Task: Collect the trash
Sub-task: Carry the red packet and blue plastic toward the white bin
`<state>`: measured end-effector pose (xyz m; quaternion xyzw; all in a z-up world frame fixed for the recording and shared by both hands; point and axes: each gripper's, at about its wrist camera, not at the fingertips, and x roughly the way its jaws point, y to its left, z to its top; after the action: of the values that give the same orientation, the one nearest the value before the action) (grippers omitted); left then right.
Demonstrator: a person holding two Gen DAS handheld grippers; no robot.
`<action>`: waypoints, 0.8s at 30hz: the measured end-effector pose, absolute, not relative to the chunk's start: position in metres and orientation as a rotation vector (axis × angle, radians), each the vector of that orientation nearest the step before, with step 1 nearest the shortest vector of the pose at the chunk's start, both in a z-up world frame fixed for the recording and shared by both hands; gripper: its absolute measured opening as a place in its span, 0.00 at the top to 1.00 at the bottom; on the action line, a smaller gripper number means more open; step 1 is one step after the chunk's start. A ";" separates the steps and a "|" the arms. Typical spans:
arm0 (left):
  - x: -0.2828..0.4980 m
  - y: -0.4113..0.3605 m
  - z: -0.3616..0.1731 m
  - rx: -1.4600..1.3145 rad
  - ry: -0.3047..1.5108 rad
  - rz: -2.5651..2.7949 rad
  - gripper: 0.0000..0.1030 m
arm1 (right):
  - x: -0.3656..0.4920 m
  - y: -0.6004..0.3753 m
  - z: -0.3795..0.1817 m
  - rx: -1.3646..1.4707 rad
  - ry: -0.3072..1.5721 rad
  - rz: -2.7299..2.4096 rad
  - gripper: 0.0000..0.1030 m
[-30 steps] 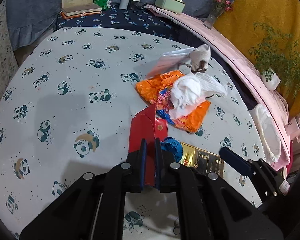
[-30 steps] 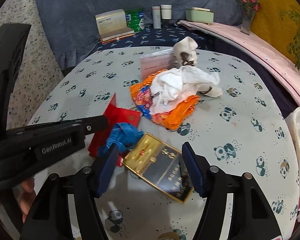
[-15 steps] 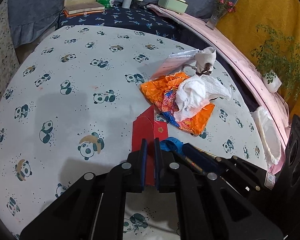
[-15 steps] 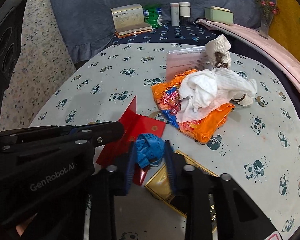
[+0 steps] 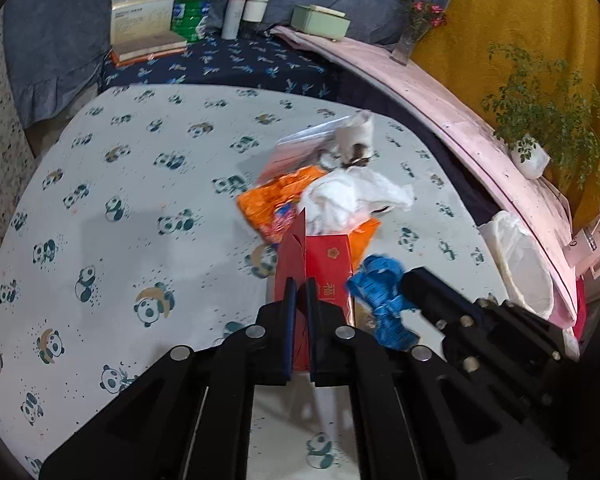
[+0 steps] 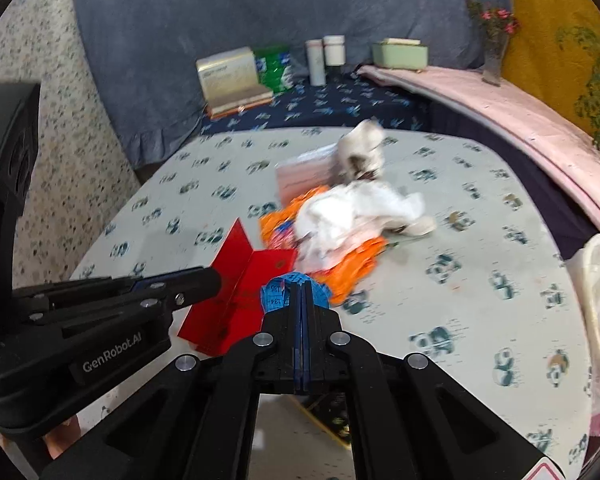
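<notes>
My left gripper (image 5: 299, 284) is shut on a folded red card envelope (image 5: 326, 268) and holds it lifted above the panda-print tablecloth (image 5: 140, 208). Right beside it, my right gripper (image 6: 302, 286) has its jaws closing tight on a crumpled blue measuring tape (image 6: 278, 292), pads pressing it, also raised off the table. Behind both lies a trash pile: an orange wrapper (image 5: 260, 204), white tissue (image 5: 352, 196), a pink sheet (image 5: 296, 148) and a small crumpled wad (image 5: 358, 134). A gold-and-black box (image 6: 328, 416) lies flat under my right gripper, mostly hidden.
A white bag-lined bin (image 5: 520, 256) stands past the table's right edge, under a pink ledge (image 5: 480, 148). On the dark blue surface behind the table sit boxes (image 5: 144, 20), two bottles (image 5: 244, 12) and a green case (image 5: 320, 20). Potted plants (image 5: 540, 120) stand at right.
My right gripper closed from wide open onto the blue tape and lifted it. My left gripper rose with the red envelope, which now hangs off the table.
</notes>
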<state>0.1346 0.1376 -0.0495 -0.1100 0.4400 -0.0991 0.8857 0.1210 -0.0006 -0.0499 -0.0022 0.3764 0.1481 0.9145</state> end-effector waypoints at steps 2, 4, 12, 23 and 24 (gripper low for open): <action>0.134 0.126 -0.039 -0.216 0.898 -0.225 0.97 | 0.118 -0.017 -0.037 0.005 0.741 0.270 0.99; 0.134 0.110 -0.028 -0.202 0.880 -0.250 0.97 | 0.115 -0.037 -0.025 0.019 0.712 0.240 0.99; 0.138 0.037 0.003 -0.144 0.829 -0.360 0.97 | 0.099 -0.111 0.008 0.071 0.635 0.103 0.99; 0.144 -0.089 0.022 -0.052 0.806 -0.533 0.97 | 0.067 -0.229 0.023 0.145 0.581 -0.126 0.99; 0.145 -0.102 0.022 -0.044 0.806 -0.551 0.97 | 0.065 -0.238 0.023 0.151 0.580 -0.144 0.99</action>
<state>0.1446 -0.1023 0.0224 -0.0211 0.3872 -0.2647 0.8829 0.0652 -0.2377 0.0229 0.0743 0.2854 -0.0711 0.9529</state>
